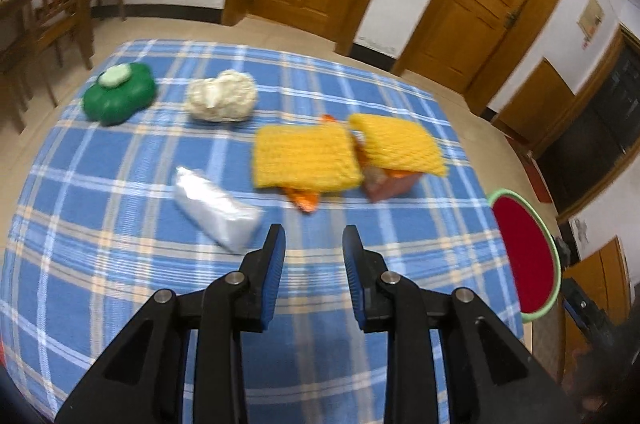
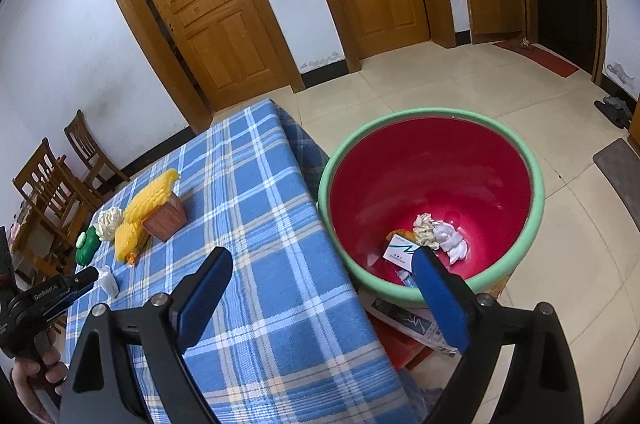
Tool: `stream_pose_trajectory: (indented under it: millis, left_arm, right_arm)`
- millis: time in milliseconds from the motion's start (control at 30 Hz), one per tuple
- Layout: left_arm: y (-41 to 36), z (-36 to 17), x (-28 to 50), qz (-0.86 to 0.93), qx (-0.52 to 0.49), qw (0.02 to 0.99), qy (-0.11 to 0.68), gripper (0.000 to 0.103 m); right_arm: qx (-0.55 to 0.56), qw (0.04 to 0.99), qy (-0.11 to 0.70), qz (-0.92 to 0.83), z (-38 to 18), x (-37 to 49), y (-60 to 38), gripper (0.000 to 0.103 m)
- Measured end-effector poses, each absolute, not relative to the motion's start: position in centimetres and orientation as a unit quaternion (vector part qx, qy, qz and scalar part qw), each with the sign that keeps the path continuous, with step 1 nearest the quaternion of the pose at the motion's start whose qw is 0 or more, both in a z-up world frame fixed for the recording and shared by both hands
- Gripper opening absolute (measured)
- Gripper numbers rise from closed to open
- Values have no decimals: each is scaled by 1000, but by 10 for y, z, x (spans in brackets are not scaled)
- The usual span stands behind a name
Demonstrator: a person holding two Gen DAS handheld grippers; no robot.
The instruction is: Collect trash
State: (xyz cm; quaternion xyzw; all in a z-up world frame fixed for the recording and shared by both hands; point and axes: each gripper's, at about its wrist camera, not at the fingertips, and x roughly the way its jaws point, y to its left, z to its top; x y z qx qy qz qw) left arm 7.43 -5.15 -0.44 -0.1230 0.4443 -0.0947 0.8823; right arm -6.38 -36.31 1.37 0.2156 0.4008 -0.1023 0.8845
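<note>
Right wrist view: left hand-held gripper [image 2: 86, 278] reads "GenRobot.AI".

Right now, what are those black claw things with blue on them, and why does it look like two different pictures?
They are grabbing tools a person holds, one per hand, each with its own camera. The left gripper looks across the checked tablecloth at a clear plastic bag, two yellow foam nets, a brown box, a white crumpled wad and a green toy. The right gripper hangs beside the table, over a red bin with trash at its bottom. Both grippers are open and hold nothing.
</note>
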Motion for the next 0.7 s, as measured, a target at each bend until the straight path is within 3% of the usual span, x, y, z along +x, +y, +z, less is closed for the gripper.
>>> stream_pose_trajectory:
  millis: [500, 700]
  left_arm:
    - [-19, -40, 105, -26, -145, 869, 472, 43]
    - [-14, -45, 120, -16, -156, 869, 469, 44]
  right_arm:
    - [216, 873, 426, -96, -2, -51, -354, 93]
    - [206, 875, 429, -87, -1, -43, -347, 93]
